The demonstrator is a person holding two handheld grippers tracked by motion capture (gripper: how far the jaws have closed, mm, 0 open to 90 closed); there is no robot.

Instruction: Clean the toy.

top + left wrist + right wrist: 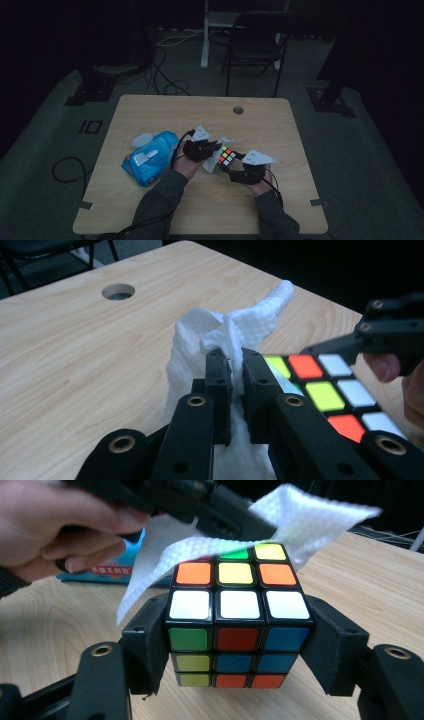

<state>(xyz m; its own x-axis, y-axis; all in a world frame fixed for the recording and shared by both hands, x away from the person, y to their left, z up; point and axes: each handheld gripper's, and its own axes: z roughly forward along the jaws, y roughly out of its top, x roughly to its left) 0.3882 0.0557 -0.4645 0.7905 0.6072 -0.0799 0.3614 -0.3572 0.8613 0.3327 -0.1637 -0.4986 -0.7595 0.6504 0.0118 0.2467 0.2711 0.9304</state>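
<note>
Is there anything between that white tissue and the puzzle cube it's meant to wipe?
Nothing visible. The left hand-held gripper pinches the tissue right at the cube, which the right hand-held gripper clamps.

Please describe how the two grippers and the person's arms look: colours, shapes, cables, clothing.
Both the left gripper and the right gripper are black, with flat linked jaw arms joined by brass-ringed rivets. Each carries a pale three-cornered plate on top and trails a black cable. The forearms wear dark grey long sleeves.
</note>
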